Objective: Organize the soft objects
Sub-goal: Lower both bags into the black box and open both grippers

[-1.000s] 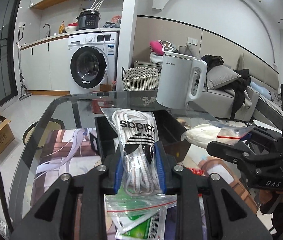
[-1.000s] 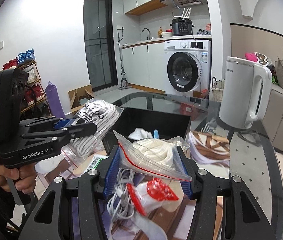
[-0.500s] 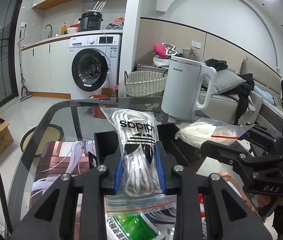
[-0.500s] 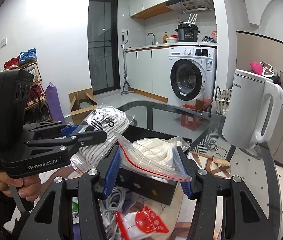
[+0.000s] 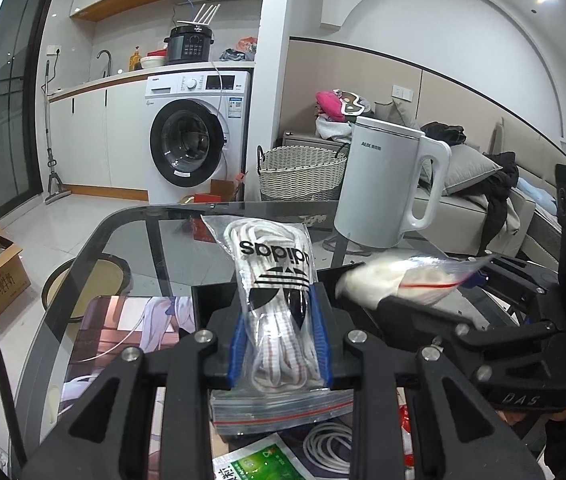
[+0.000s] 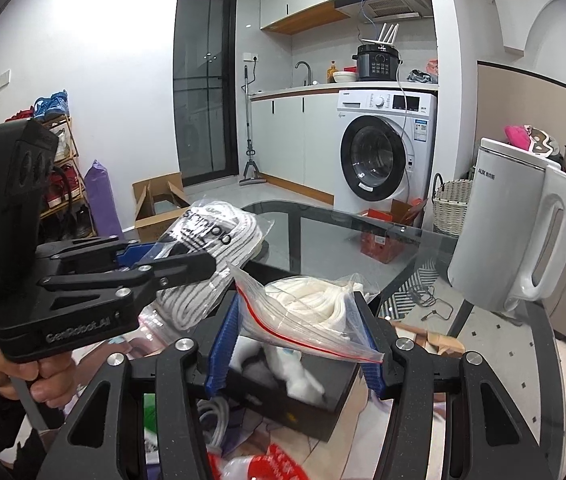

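Over the near table (image 5: 131,248), the left gripper (image 5: 281,344) is clamped tight on a laces bag (image 5: 273,280), lifted clear for carrying. Right of it, the right gripper (image 6: 297,344), its jaws just easing apart, holds a cord bag (image 6: 307,308) above the black box (image 6: 303,404), likely its destination.

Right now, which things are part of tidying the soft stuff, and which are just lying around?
Part of the job:
- bag of white laces, in the left hand-held gripper
- bag of white rope, between the right hand-held gripper fingers
- black box below it

Just lying around:
- white kettle
- green packet
- loose white cord
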`<state>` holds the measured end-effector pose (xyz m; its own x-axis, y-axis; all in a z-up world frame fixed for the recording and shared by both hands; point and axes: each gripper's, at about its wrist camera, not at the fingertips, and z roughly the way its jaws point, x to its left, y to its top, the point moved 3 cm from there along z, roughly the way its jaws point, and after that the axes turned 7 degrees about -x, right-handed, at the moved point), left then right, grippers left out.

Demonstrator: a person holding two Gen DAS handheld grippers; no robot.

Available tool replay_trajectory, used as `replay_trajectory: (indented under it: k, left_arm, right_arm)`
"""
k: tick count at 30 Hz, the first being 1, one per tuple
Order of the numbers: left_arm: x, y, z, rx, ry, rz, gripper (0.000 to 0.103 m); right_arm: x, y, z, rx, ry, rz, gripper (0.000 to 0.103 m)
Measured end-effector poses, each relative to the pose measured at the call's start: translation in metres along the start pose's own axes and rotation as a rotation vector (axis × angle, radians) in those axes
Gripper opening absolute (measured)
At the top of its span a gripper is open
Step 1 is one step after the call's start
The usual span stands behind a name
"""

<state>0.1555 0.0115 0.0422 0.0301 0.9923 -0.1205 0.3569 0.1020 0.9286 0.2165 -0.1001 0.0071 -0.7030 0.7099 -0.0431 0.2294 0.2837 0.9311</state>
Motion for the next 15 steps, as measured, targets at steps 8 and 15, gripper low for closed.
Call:
replay_trajectory:
  k: [8, 15]
  left_arm:
    - [-0.001, -0.005, 0.007, 0.012, 0.016, 0.012, 0.029]
    - [-0.008, -0.004, -0.003, -0.007, 0.046, 0.033, 0.091]
  right_arm:
    - [-0.005, 0.000, -0.006, -0.013, -0.036, -0.005, 0.074]
    - [-0.010, 0.003, -0.027, -0.034, -0.055, -0.001, 0.081]
